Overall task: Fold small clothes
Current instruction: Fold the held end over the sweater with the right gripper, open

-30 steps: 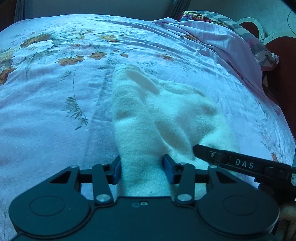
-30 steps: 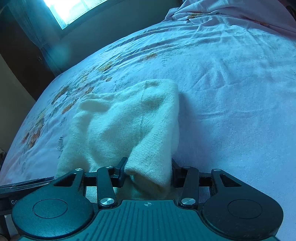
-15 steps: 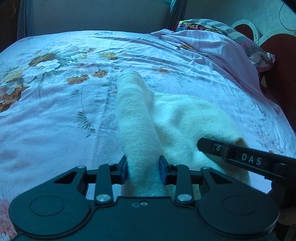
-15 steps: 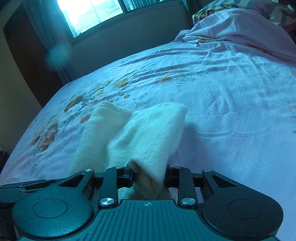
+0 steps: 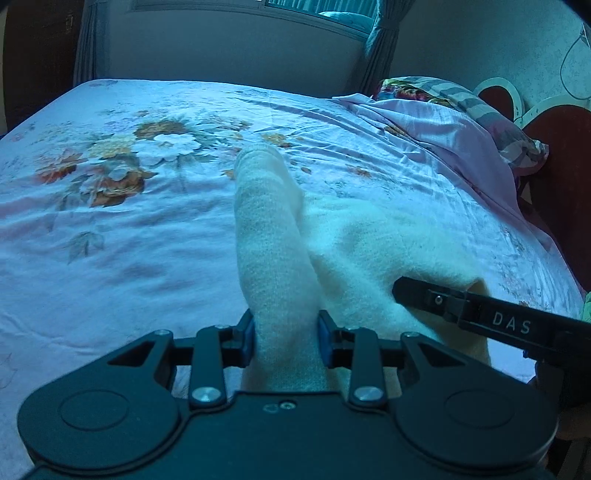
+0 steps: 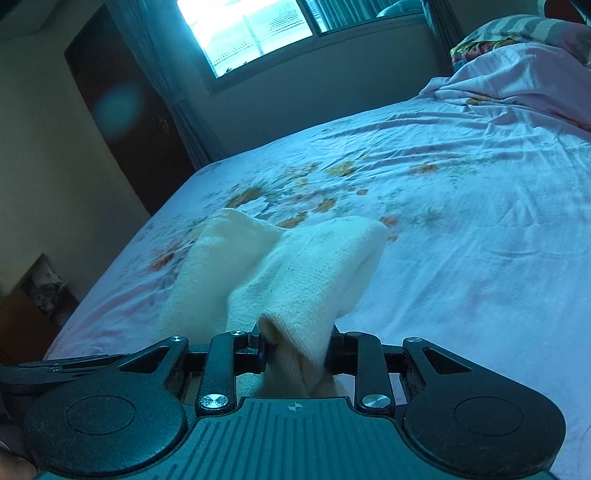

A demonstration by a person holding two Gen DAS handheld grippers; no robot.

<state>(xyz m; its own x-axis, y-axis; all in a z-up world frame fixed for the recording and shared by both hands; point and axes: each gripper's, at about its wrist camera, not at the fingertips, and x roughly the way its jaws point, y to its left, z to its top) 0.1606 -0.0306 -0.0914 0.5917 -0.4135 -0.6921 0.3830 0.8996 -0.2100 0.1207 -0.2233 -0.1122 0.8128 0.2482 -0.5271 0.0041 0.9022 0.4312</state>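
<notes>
While both grippers pinch the same cream knitted garment (image 5: 354, 251), it hangs between them above a bed sheet (image 5: 129, 240) printed with flowers. The left gripper (image 5: 285, 341) has its blue pads pressed against a bunched fold of the garment, which rises away from the jaws as a thick ridge toward the far side of the bed. To the right of that ridge the cloth spreads out wider and sags down to the sheet. The right gripper (image 6: 297, 349) is likewise closed on a folded edge of the garment (image 6: 306, 273), with the knit doubled over and filling the gap between its fingers. From the right wrist view, two humps of cloth run away from the jaws, one from each grip, and their far ends lie on the sheet. In the left wrist view, one finger of the right gripper (image 5: 480, 314), marked with the letters DAS, reaches in from the right edge and lies against the garment. A pile of pink bedding and a striped pillow (image 5: 461, 110) sits at the head of the bed, well apart from the garment. A window (image 6: 255, 29) glows bright in the wall beyond the bed.
</notes>
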